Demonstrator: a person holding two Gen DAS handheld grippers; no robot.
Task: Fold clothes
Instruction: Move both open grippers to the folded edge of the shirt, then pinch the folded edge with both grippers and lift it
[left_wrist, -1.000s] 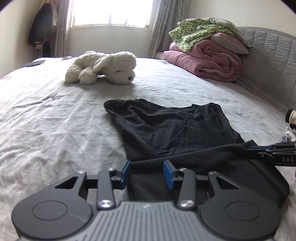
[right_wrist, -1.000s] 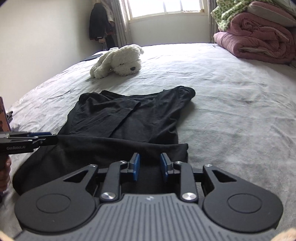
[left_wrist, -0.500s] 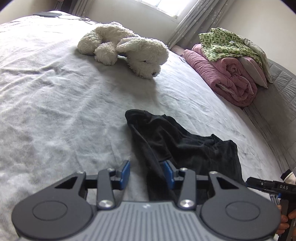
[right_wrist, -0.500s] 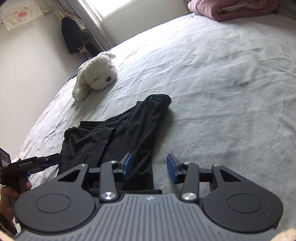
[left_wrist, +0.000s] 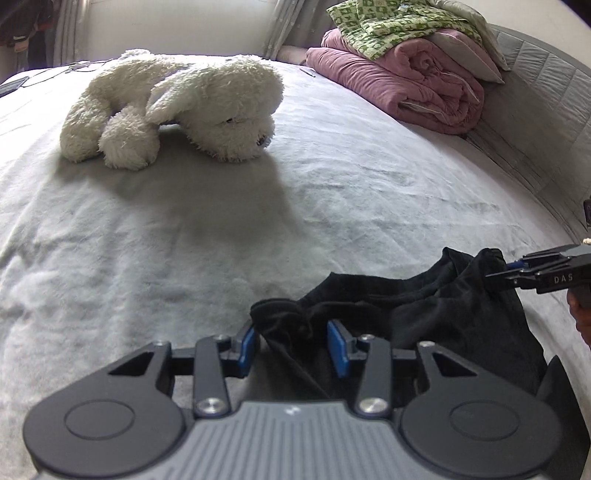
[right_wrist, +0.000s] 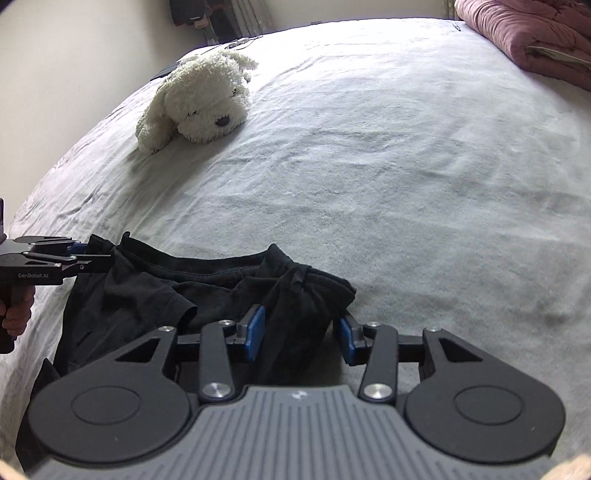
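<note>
**Both grippers parked at the corners of a black garment on the bed**

A bunched-up black garment (left_wrist: 436, 314) lies on the grey bed sheet (left_wrist: 184, 221), at the near edge of both wrist views. The left gripper (left_wrist: 291, 345) has its blue pads spread fairly wide, and a rumpled corner of the fabric sits loosely in the gap; the pads don't look pressed onto it. Same story on the other side: the right gripper (right_wrist: 301, 334) is parted about as wide, with a lumpy fold of the black cloth between the pads, closer to the left pad than the right one.

Each gripper shows up in the other's camera, hovering at the opposite end of the garment, with a bit of the person's hand (right_wrist: 16, 310) on the handle.

Further up the bed a white plush dog (left_wrist: 173, 110) lies on its side, well apart from the garment. A rolled pink quilt (left_wrist: 402, 88) with a green patterned blanket (left_wrist: 384, 26) on top is stacked against the grey headboard (left_wrist: 535, 122).
</note>
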